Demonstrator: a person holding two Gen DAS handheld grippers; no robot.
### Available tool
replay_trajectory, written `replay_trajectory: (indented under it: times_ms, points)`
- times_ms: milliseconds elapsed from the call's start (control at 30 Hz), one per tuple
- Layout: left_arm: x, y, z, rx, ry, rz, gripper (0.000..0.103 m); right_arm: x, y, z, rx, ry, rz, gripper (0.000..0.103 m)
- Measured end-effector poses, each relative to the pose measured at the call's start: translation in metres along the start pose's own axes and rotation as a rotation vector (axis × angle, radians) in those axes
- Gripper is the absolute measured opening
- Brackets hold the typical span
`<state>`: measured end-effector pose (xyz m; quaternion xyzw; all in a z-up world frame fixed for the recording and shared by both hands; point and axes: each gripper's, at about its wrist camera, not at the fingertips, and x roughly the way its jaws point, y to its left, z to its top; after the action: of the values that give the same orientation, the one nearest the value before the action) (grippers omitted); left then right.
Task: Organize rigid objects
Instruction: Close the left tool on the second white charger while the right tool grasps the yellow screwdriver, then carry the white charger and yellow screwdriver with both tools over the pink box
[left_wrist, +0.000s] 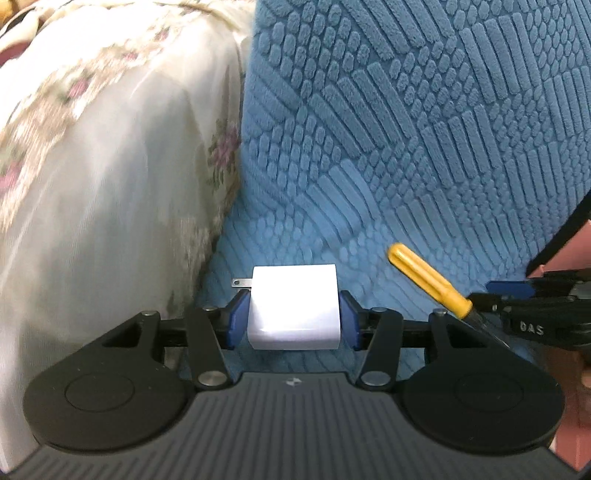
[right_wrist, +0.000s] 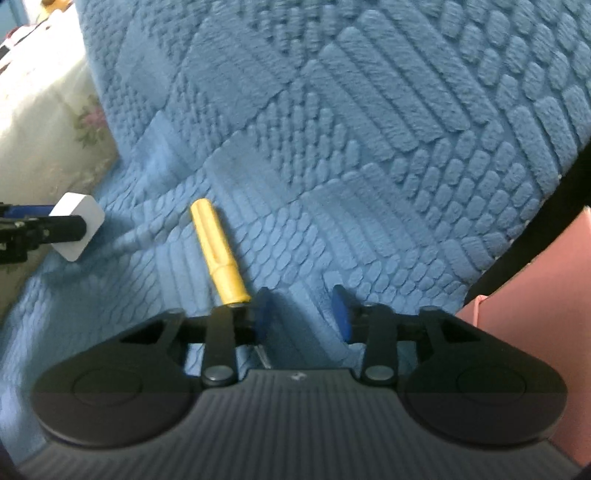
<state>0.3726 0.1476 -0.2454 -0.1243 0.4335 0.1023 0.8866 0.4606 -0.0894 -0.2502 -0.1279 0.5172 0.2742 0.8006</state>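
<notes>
While the left tool (left_wrist: 294, 317) clamps a white charger (left_wrist: 293, 308), the right tool's (right_wrist: 303, 314) pads stand apart.

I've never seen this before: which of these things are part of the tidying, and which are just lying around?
Part of the job:
- white charger plug, clamped in the left gripper
- yellow-handled screwdriver, beside the right gripper
- pink container, probably where things go

Just there:
- blue textured blanket
- floral cloth
</notes>
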Motion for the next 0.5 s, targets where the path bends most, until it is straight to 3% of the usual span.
replay_trajectory:
  times_ms: [133,500]
  points:
    - [-0.004,-0.013,-0.012,0.004,0.017,-0.02,0.056,0.0,0.013,-0.001,-0.026,0.013,-0.028,0.005]
    - [-0.036,-0.031,-0.049,0.014,0.021,-0.077,0.056,-0.032,0.022,-0.009,0.066,-0.018,0.04,0.004]
